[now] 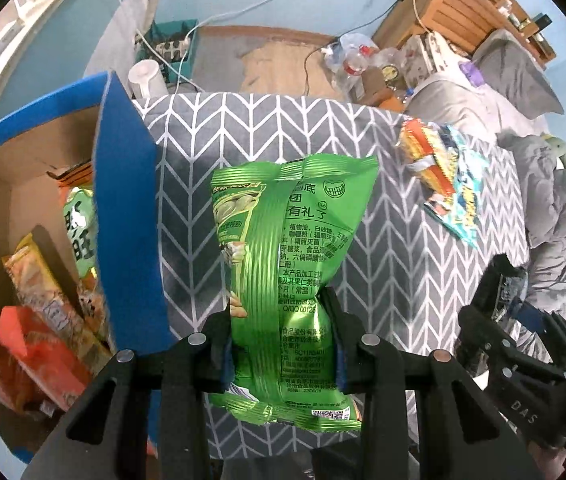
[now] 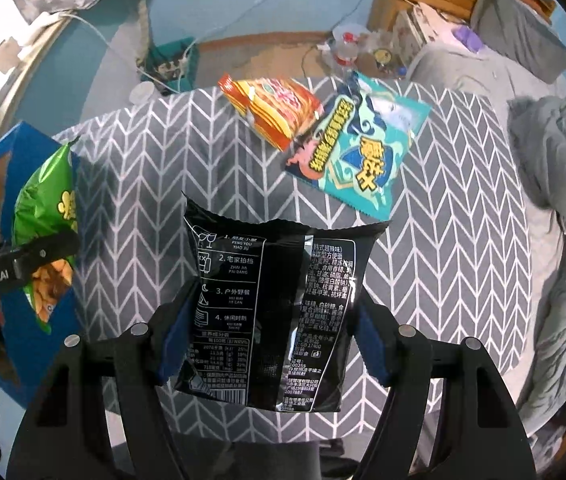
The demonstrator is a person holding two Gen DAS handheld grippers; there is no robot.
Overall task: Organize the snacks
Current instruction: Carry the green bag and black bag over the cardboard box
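Two packets held: one in each set of tongs, both above the bench.
Left tongs (image 1: 283, 354): pinching the green snack packet (image 1: 287, 264) at its lower half, packet hanging over the bench.
Right tongs (image 2: 271, 336): clamped on the black snack packet (image 2: 271, 312), pads pressing both side edges.
Bench (image 2: 443, 264): grey chevron cloth.
Far edge of bench: orange packet (image 2: 275, 110) overlapped by the teal packet (image 2: 363, 152).
Cardboard box (image 1: 123, 184): blue outside, just beside the bench on the left, snacks inside.
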